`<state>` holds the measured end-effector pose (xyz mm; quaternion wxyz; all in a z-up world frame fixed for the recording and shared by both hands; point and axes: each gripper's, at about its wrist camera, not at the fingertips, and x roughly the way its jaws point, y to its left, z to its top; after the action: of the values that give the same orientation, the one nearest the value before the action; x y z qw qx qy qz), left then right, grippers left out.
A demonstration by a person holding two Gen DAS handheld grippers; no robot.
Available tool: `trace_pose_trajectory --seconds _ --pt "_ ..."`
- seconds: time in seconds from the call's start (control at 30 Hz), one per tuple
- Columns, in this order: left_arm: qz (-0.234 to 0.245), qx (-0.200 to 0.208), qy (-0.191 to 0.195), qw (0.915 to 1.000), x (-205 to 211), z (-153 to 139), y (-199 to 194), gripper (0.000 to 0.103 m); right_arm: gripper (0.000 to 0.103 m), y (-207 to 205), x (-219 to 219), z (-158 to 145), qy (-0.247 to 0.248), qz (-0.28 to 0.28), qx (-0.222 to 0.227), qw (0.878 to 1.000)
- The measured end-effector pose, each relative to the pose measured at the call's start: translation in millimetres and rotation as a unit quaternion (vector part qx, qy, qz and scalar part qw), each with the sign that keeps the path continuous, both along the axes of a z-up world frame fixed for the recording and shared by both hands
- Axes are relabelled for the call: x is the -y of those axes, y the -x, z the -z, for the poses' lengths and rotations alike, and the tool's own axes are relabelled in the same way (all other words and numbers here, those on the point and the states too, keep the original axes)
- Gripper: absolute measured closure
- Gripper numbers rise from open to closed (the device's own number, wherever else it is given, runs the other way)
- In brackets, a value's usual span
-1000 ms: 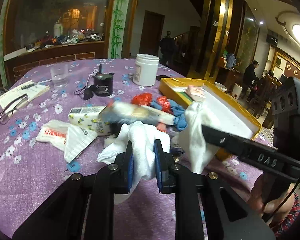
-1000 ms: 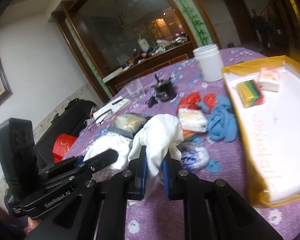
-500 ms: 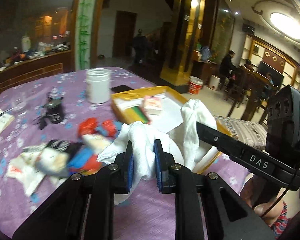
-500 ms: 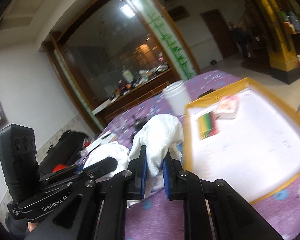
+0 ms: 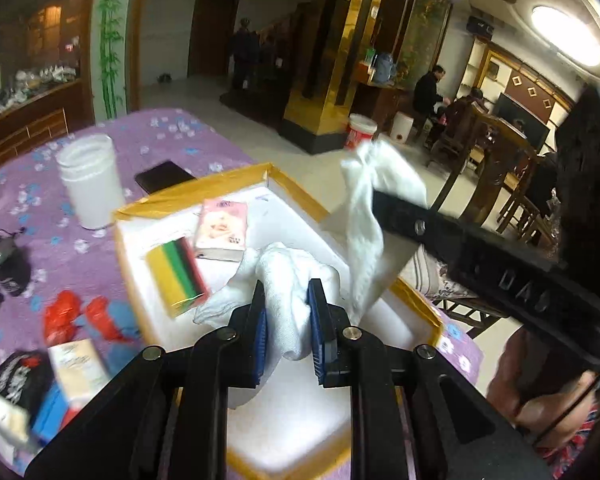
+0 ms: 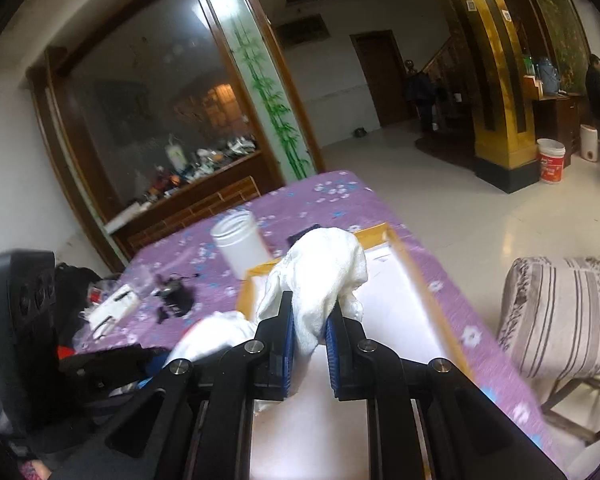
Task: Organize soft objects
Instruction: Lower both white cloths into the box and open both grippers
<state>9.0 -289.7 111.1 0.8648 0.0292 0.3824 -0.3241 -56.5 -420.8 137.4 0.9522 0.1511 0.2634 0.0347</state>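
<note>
Both grippers clamp one white towel between them: the left gripper (image 5: 287,322) pinches one bunched end (image 5: 288,280), the right gripper (image 6: 308,338) the other. That towel hangs above the yellow-rimmed white box (image 5: 188,196) on the purple floral counter (image 5: 32,200). Inside the box lie a striped cloth stack (image 5: 178,276) and a pink tissue pack (image 5: 222,232). A white jar (image 5: 90,186) stands just beside it.

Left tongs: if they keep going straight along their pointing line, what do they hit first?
Probably the white floor of the yellow-rimmed box. The left tongs, shut on the white towel, point down into it, right of the striped sponge. Depth is unclear in fisheye.
</note>
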Motion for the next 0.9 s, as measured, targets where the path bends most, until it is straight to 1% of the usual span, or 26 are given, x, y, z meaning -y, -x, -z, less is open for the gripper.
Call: trace_pose_trajectory --seconds 0.07,0.13,0.2,0.27,0.43,0.57,0.67,0.77,0.87,0.9 --pt "-0.004 -0.027 -0.003 0.9996 8.6 15.3 -15.2 0.088 0.089 -27.2 6.2 0.3 0.012 -0.003 -0.025 1.0" --pt "-0.012 -0.056 0.002 0.9984 11.1 29.5 -26.2 0.088 0.089 -42.6 14.5 4.3 0.017 0.0 -0.044 0.999" --pt "-0.021 -0.065 -0.001 0.9977 10.3 37.0 -28.8 0.088 0.089 -63.9 16.5 12.2 0.031 -0.007 -0.071 0.997" --pt "-0.023 -0.063 -0.016 0.9976 11.9 41.1 -29.5 0.088 0.089 -83.1 18.8 18.6 0.045 -0.006 -0.084 0.995" --pt "-0.015 -0.08 -0.006 0.9966 10.7 44.6 -29.9 0.088 0.089 -124.8 20.2 48.8 0.063 -0.015 -0.131 0.989" --pt "-0.012 -0.091 -0.009 0.9958 12.2 51.3 -30.7 0.088 0.088 -146.7 18.9 69.3 0.087 -0.009 -0.163 0.983" --pt "-0.012 -0.092 -0.017 0.9956 14.6 55.9 -29.7 0.088 0.088 -155.5 20.9 77.2 0.092 -0.002 -0.173 0.981" --pt "-0.014 -0.088 -0.024 0.9957 15.7 58.0 -26.7 0.086 0.084 -159.9 21.4 82.9 0.089 -0.001 -0.178 0.98" --pt "-0.011 -0.096 -0.026 0.995 16.7 60.7 -27.9 0.085 0.08 -161.4 22.7 86.4 0.082 0.002 -0.181 0.98" --pt "-0.009 -0.1 -0.024 0.9947 17.7 61.9 -29.0 0.081 0.077 -160.3 24.3 87.0 0.08 0.006 -0.181 0.98"
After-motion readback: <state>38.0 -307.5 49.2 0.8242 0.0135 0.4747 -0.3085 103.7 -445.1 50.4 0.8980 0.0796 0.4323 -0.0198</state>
